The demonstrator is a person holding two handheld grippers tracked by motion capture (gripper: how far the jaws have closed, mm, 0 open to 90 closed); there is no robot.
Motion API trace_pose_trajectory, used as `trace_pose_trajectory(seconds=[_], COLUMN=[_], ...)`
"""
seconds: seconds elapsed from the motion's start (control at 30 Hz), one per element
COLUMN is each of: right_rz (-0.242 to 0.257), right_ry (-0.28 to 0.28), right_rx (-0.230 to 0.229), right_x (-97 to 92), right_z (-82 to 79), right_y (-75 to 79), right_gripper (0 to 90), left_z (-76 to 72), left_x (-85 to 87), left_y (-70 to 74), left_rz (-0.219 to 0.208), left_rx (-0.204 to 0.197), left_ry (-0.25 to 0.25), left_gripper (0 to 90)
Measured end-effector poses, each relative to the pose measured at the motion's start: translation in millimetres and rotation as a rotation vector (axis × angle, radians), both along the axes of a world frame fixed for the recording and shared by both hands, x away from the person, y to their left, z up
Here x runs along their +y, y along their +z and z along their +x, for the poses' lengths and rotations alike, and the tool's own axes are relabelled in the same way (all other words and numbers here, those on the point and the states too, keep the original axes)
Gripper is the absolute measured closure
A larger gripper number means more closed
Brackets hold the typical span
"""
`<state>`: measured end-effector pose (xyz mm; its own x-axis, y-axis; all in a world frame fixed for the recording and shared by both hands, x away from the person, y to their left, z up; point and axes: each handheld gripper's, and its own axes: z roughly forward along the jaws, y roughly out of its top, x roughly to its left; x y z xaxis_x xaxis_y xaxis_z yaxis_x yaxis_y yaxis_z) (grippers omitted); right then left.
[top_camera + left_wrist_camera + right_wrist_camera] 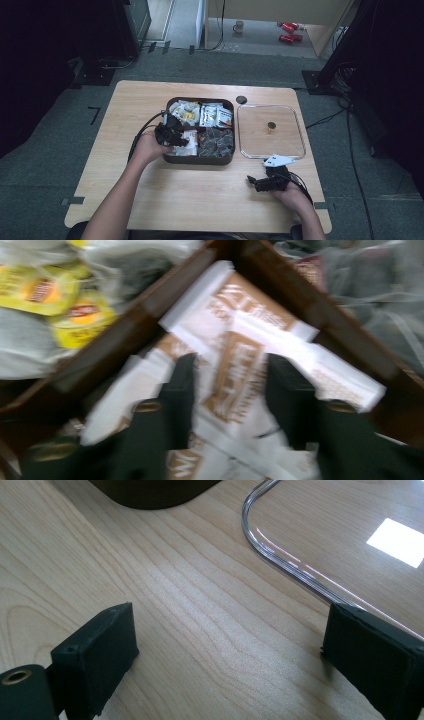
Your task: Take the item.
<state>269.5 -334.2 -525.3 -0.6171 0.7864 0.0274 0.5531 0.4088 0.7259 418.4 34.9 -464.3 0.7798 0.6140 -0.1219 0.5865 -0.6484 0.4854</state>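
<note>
The pale wooden table [200,190] stands on grey carpet in a dim room. On it, toward the far edge, sit a dark compartment box [200,160] and, to its right, a clear lid [270,131]. The left tool [227,390], part open, straddles the white-and-brown sachets [240,340] in the box's near-left compartment; it should settle around one sachet before closing. The right tool [230,645] rests wide and empty near the right near corner.
</note>
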Motion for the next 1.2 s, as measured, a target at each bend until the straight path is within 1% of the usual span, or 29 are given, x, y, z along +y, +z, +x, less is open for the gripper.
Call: trace_pose_trajectory(seconds=[0.03, 0.07, 0.1, 0.13, 0.17, 0.2, 0.23, 0.27, 0.3, 0.4, 0.5, 0.63, 0.67, 0.93, 1.03, 1.07, 1.1, 1.2], right_rz=[0.000, 0.000, 0.000, 0.000, 0.000, 0.000, 0.000, 0.000, 0.000, 0.000, 0.000, 0.000, 0.000, 0.000, 0.001, 0.001, 0.001, 0.001], right_ry=[0.000, 0.000, 0.000, 0.000, 0.000, 0.000, 0.000, 0.000, 0.000, 0.000, 0.000, 0.000, 0.000, 0.000, 0.000, 0.000, 0.000, 0.000], right_rx=[0.000, 0.000, 0.000, 0.000, 0.000, 0.000, 0.000, 0.000, 0.000, 0.000, 0.000, 0.000, 0.000, 0.000, 0.001, 0.001, 0.001, 0.001], right_x=[0.0, 0.0, 0.0, 0.0, 0.0, 0.0, 0.0, 0.0, 0.0, 0.0, 0.0, 0.0, 0.0, 0.0, 0.2, 0.2, 0.3, 0.4], right_z=[0.0, 0.0, 0.0, 0.0, 0.0, 0.0, 0.0, 0.0, 0.0, 0.0, 0.0, 0.0, 0.0, 0.0, 0.2, 0.2, 0.3, 0.5], right_y=[0.0, 0.0, 0.0, 0.0, 0.0, 0.0, 0.0, 0.0, 0.0, 0.0, 0.0, 0.0, 0.0, 0.0, 0.0, 0.0, 0.0, 0.0], right_gripper=[7.2, 7.2, 7.2, 7.2, 7.2, 7.2, 7.2, 7.2, 7.2, 7.2, 7.2, 7.2, 7.2, 7.2, 7.2, 7.2, 7.2, 7.2], left_z=[-0.9, -0.9, -2.7, -2.7, -3.5, -4.0, -4.0, -5.1, -5.4, -6.1, -6.5, -7.3, -7.6, -9.1, -9.6, -9.6, -10.2, -11.1], left_x=[-0.1, -0.1, -0.4, -0.4, -0.2, 0.0, 0.0, -0.6, -0.8, -1.4, -1.0, -0.4, 0.6, 8.9, 14.8, 14.8, 16.4, 23.0], left_y=[-0.3, -0.3, -0.1, -0.1, -0.1, -0.3, -0.3, 0.1, 0.2, 0.5, 1.6, 3.3, 5.2, 13.9, 19.8, 19.8, 22.1, 28.3], left_rz=[0.002, 0.002, 0.016, 0.016, 0.036, 0.038, 0.038, 0.055, 0.059, 0.062, 0.053, 0.057, 0.048, 0.022, -0.005, -0.005, -0.011, -0.026], left_rx=[-0.007, -0.007, -0.019, -0.019, -0.029, -0.033, -0.033, -0.047, -0.049, -0.053, -0.047, -0.059, -0.050, -0.059, -0.061, -0.061, -0.070, -0.080], left_ry=[-0.007, -0.007, -0.011, -0.011, -0.004, -0.005, -0.005, 0.004, 0.005, 0.008, 0.027, 0.039, 0.041, 0.058, 0.077, 0.077, 0.080, 0.095], left_gripper=[62.9, 66.4, 70.8, 73.6, 76.8, 79.7, 80.0, 81.7, 86.5, 88.0, 89.4, 89.9, 90.0, 90.0, 90.0, 90.0, 90.0, 90.0])
